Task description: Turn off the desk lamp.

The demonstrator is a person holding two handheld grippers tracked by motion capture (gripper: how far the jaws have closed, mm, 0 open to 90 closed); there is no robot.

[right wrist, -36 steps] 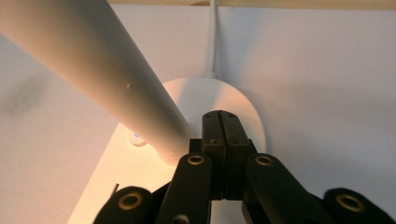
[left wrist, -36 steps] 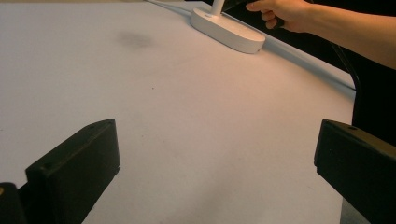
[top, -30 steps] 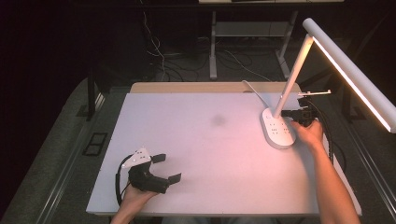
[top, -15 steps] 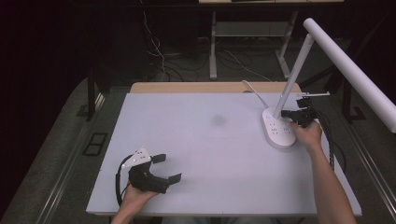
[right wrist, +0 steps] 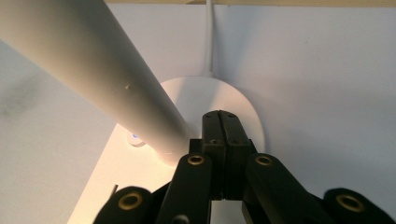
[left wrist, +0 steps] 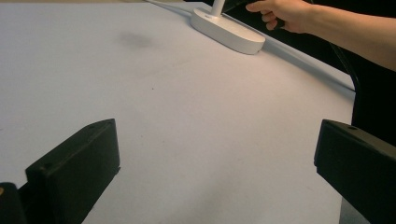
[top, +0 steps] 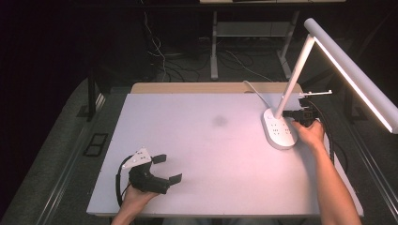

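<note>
White tabletop (top: 206, 140): right gripper (right wrist: 223, 140), jaws pressed together, hangs over the desk lamp's base (top: 279, 130) near its right edge, probably to tap a button, while left gripper (top: 162, 168) idles spread apart at the front-left corner.

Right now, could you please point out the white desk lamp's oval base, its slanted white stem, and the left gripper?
white oval lamp base (top: 280, 132), high view, on its flat top.
slanted white stem (top: 294, 78), high view, midway up the tube.
left gripper (top: 166, 168), high view, between its open jaw tips.
</note>
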